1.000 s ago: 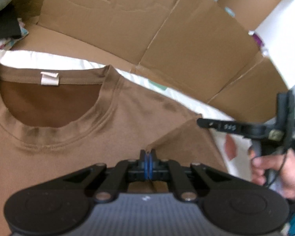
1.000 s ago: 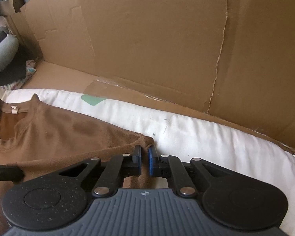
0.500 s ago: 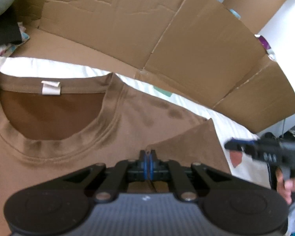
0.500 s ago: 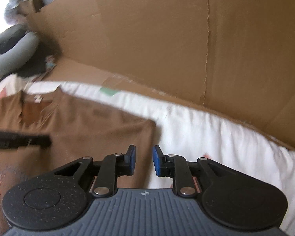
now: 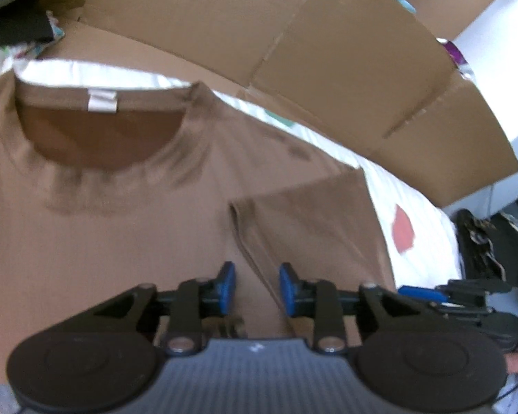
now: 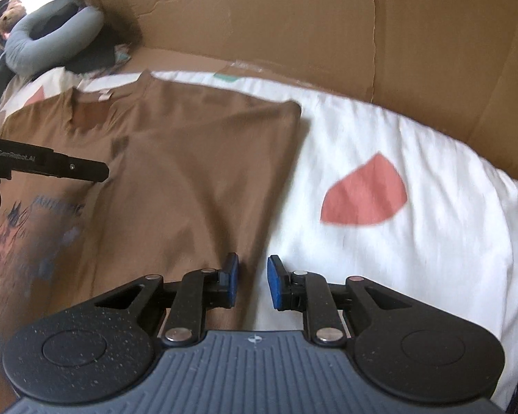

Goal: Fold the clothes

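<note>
Lying flat on a white bed sheet with red patches (image 6: 380, 145): one brown short-sleeved cotton T-shirt (image 5: 127, 227), sleeve folded inward over the chest, collar toward the tall brown cardboard wall (image 6: 293, 17). Left tool (image 5: 255, 288): blue pads narrowly parted, jaws just opened, nothing gripped, above the folded sleeve's edge. Right tool (image 6: 252, 282): narrowly parted, empty, over the shirt's side edge.
</note>
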